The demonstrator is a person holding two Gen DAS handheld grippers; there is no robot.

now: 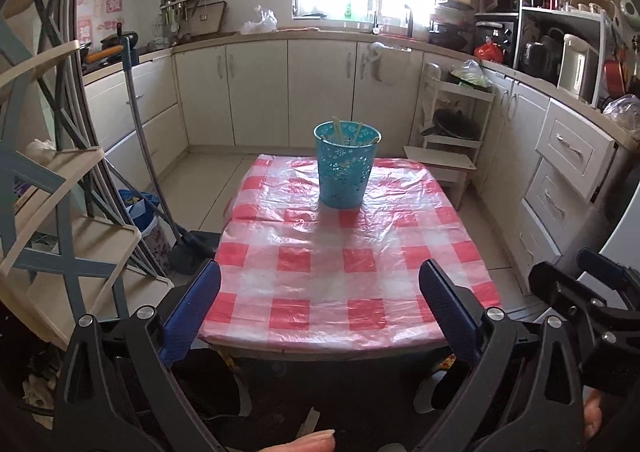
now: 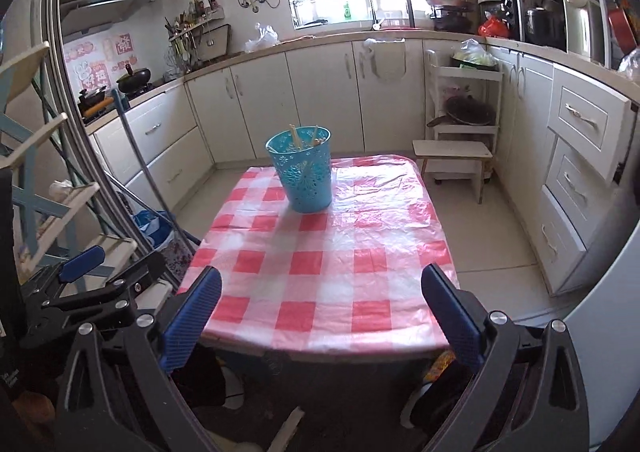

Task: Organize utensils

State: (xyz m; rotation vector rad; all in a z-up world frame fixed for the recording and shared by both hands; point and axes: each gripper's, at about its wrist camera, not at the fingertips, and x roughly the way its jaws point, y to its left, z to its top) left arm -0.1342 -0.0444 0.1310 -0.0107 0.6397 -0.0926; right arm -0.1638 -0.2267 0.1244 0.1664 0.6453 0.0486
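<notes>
- Your left gripper [image 1: 320,304] and right gripper [image 2: 322,308]: jaws spread wide, nothing between them, both back at the near desk [image 1: 340,276] edge.
- Blue cup [image 1: 346,165] w/ utensils [image 1: 338,129] stands upright at far end, well apart from both.
- Judged light, thin perforated plastic, tips easily; sticks stiff, slim. Pinch sticks near tops.

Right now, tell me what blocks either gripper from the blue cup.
Nothing visible does. Only bare checked tablecloth lies between the open left gripper, the open right gripper and the blue cup holding chopsticks.
</notes>
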